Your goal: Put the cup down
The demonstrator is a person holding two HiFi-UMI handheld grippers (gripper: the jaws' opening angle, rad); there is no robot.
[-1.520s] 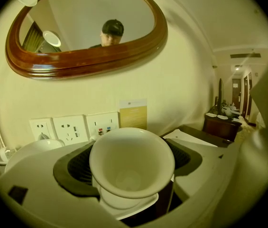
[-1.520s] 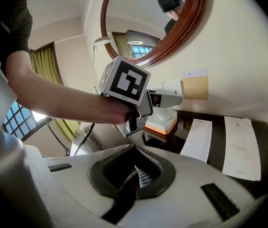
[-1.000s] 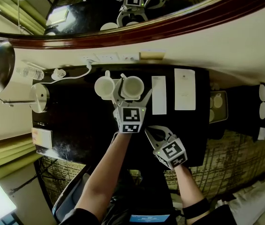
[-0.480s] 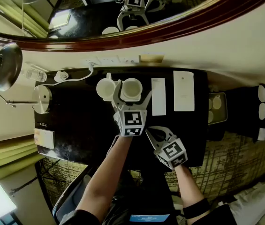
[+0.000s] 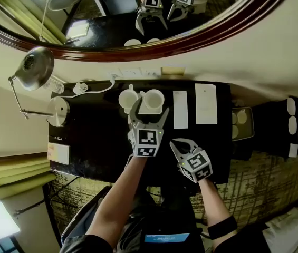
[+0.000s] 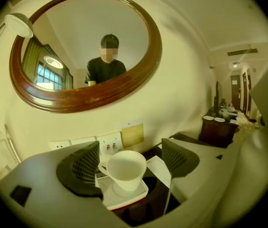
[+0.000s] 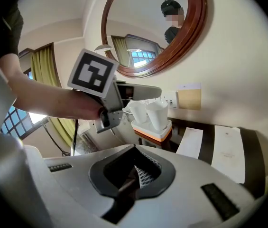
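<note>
Right tongs: closed, jaws together with nothing between them, held low over the near edge of the dark table.

Left tongs: jaws apart, having just been closing. The white cup shows in the gap between them. Neither pad presses on it, so the cup is not gripped.

Cup position: upright on a white tray with an orange lower edge, at the back of the table near the wall. A second white cup stands on the same tray, just beside the first on its left in the head view.

Right of the tray, two white paper sheets lie flat on the table: a narrow one next to the tray and a wider one beyond it.

Wall behind the table: a row of sockets and a yellow card. Above them hangs an oval mirror with a dark wooden frame.
</note>
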